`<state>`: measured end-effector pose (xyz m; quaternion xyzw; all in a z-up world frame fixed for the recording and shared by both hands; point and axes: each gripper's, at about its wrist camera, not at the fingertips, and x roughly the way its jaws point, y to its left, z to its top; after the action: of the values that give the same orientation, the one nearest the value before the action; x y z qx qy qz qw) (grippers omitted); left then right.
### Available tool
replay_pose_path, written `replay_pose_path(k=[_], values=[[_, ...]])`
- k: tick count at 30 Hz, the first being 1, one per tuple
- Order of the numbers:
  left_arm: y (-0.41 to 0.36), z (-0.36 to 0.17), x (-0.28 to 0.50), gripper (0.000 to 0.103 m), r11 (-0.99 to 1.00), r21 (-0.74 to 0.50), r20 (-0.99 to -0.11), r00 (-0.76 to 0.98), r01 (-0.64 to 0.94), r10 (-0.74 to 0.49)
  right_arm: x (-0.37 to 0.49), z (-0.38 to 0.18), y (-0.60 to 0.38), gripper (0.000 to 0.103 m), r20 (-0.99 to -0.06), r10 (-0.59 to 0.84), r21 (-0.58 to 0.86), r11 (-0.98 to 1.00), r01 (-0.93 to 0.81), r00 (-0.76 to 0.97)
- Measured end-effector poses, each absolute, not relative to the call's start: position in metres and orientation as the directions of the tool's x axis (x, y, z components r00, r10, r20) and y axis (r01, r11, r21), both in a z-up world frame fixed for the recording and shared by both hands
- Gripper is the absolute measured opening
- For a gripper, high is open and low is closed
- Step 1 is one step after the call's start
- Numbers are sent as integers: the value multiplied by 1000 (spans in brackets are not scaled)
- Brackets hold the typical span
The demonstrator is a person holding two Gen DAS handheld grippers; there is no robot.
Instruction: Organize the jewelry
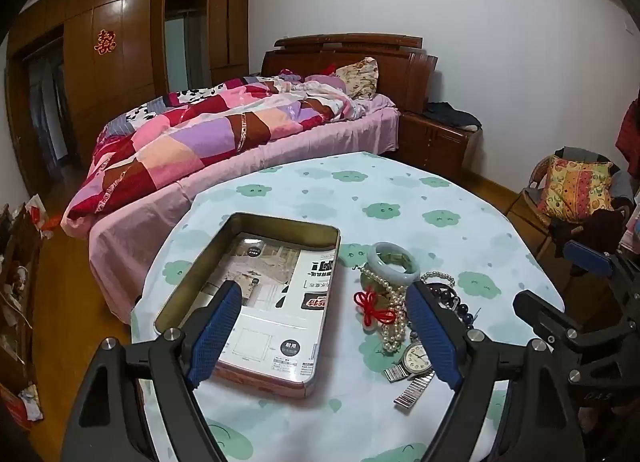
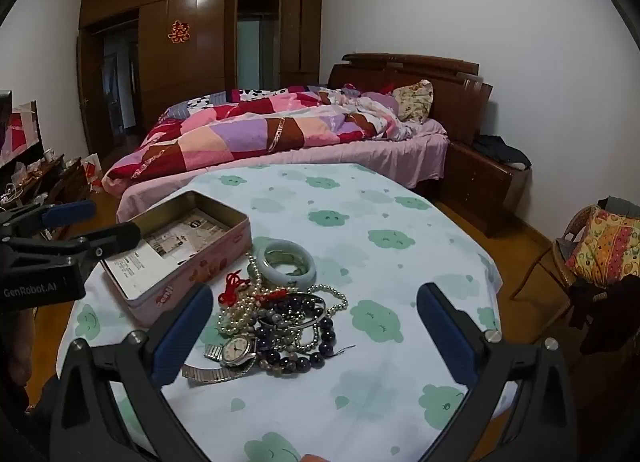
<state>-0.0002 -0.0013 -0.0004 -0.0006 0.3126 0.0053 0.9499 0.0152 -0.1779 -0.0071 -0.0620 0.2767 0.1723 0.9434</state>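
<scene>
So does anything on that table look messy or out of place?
Yes: the jewelry lies in one tangled heap beside the open tin, with the pearl strands, dark beads and watch piled together. The tin holds only paper.

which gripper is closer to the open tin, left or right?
Left. The left gripper hangs open right over the tin; the right gripper is open above the jewelry pile beside it.

Tablecloth [image 2: 400, 342]: pale blue-white w/ green cloud faces & small hearts. Tin [image 2: 188, 274]: pink outside, gold-metal inside. Bangle [image 2: 290, 266]: pale jade green. Necklace [image 1: 390, 302]: cream pearls; knot [image 1: 372, 308] red. Beads [image 2: 296, 342]: dark purple & grey. Watch [image 2: 236, 350]: silver, pale dial. Quilt [image 1: 200, 133]: pink, red, lilac, brown patchwork. Gripper pads [image 2: 182, 334]: blue.
</scene>
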Motion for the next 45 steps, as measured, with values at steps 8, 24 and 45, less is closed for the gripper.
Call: replay_pose_path(k=[8, 24, 45], values=[[1, 0, 1, 84, 999, -45, -600, 800, -5, -23, 14, -10, -177, 103, -541, 312, 7, 930, -367, 781], [10, -3, 2, 84, 999, -29, -597, 802, -12, -7, 14, -10, -175, 103, -554, 310, 2, 929, -371, 772], [13, -3, -1, 84, 999, -17, -593, 805, -29, 13, 13, -17, -171, 103, -566, 330, 20, 921, -388, 755]])
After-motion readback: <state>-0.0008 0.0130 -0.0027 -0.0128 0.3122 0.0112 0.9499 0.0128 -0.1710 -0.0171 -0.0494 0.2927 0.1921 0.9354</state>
